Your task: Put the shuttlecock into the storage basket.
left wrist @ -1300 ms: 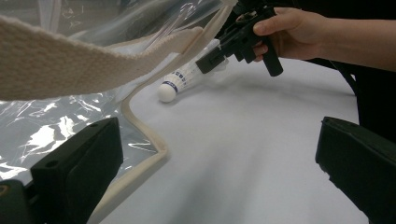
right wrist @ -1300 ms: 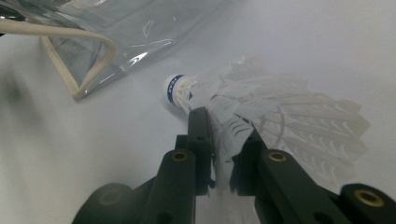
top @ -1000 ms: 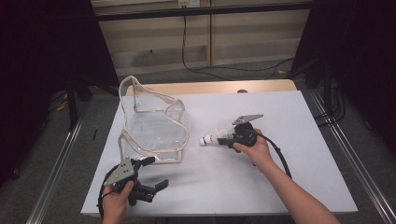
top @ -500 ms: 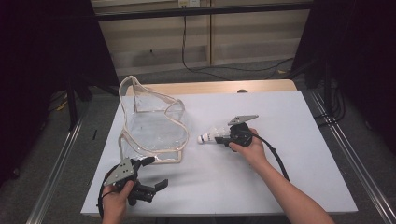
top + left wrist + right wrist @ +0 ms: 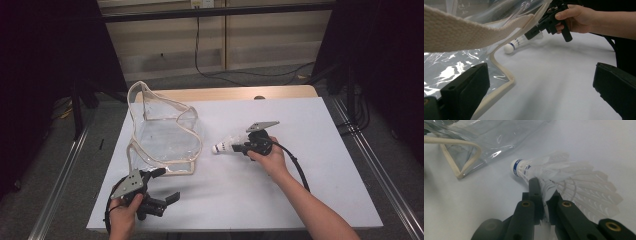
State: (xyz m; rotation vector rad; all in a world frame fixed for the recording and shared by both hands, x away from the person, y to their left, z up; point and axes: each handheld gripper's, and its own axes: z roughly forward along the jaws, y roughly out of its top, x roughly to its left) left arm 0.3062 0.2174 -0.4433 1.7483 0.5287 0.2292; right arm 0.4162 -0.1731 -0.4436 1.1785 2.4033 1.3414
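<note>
Pinching down now, the right gripper (image 5: pixel 243 146) has just been closing its jaws and they are clamped on the feather skirt of the shuttlecock (image 5: pixel 226 145), which lies on the white table (image 5: pixel 310 165) at about three o'clock from the clear bag (image 5: pixel 165 135), cork nose pointing toward it. In the right gripper view the shuttlecock (image 5: pixel 564 180) shows feathers squeezed between the pads. Featherlight, this one, and fragile: the vanes will likely bend or crack under pressure, so a gentle hold is wise, better nearer the firm cork end. Down at seven o'clock, the left gripper (image 5: pixel 159 187) waits with jaws wide apart, empty, just beside the bag's cream-trimmed edge (image 5: pixel 501 70).
</note>
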